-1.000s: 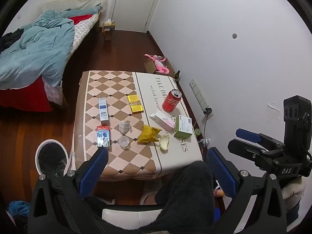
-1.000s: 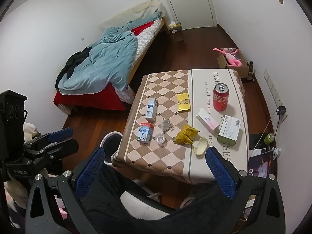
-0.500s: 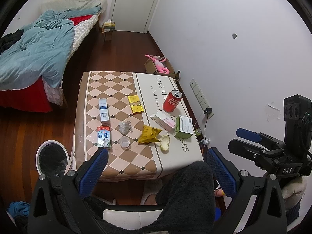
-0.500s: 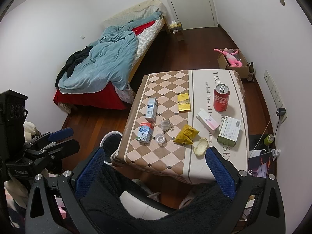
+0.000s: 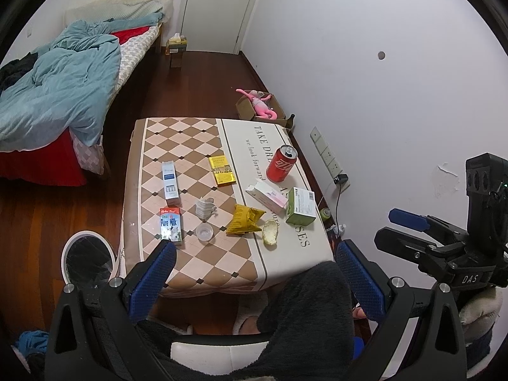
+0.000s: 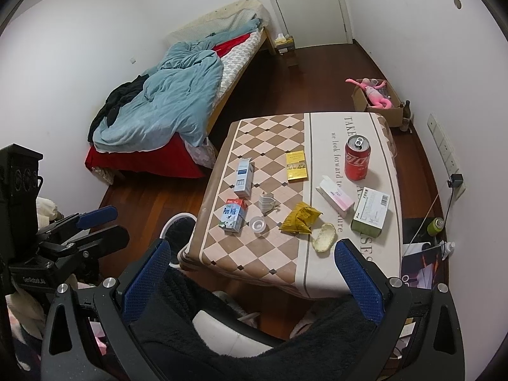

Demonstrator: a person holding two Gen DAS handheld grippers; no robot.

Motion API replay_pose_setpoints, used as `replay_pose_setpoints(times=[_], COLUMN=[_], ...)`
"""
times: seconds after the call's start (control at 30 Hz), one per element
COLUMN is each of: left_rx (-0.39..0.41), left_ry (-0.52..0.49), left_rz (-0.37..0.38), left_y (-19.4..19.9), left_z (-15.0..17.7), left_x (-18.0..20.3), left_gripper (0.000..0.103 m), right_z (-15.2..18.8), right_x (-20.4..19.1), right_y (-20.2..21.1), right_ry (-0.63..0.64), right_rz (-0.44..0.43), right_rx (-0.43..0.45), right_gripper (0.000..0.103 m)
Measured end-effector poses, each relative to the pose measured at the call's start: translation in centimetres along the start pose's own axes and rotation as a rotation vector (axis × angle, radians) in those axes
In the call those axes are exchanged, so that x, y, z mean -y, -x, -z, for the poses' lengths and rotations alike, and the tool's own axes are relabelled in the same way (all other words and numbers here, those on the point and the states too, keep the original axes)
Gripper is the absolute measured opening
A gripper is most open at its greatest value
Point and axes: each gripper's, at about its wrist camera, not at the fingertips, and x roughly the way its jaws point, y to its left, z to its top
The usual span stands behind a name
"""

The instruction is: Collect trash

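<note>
Trash lies on a low table (image 5: 190, 266) (image 6: 320, 273) with a checked cloth: a red can (image 5: 281, 164) (image 6: 357, 158), a milk carton (image 5: 170, 223) (image 6: 233, 215), a yellow crumpled wrapper (image 5: 243, 219) (image 6: 300, 221), a green box (image 5: 301, 206) (image 6: 371, 211), a pink-white box (image 5: 266, 195), a yellow packet (image 5: 221, 170), a blue-white box (image 5: 170, 182), a clear cup (image 5: 204, 231) and a peel (image 5: 270, 231). My left gripper (image 5: 254, 270) and right gripper (image 6: 254, 270) are open and empty, held high over my lap, short of the table.
A white bin with a black liner (image 5: 87, 260) (image 6: 177, 228) stands on the floor left of the table. A bed with a blue duvet (image 5: 57, 85) is far left. A cardboard box with a pink toy (image 5: 258, 108) sits by the right wall.
Both views have shifted only slightly; the grippers stay open and high above my lap. Nothing on the table has moved.
</note>
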Motion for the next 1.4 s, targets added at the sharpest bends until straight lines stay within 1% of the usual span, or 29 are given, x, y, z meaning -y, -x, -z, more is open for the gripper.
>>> replay_pose_setpoints(times=[0.07,0.33,1.4], left_rx=[-0.002,-0.004,-0.003], left_ry=[0.001,-0.002,-0.002], left_rz=[0.003,0.006,0.006], left_y=[0.0,-0.1,-0.1], left_z=[0.1,-0.5,-0.5], left_x=[-0.1,0.2,0.4], left_gripper=[0.103,0.103,0.103], right_z=[0.7,0.9,0.8], right_x=[0.7,1.3,0.9], right_y=[0.0,-0.1,0.0], right_ry=[-0.001,-0.004,-0.002], right_rz=[0.0,0.002,0.006], right_rx=[0.001,0.0,-0.003], right_gripper=[0.103,0.103,0.103])
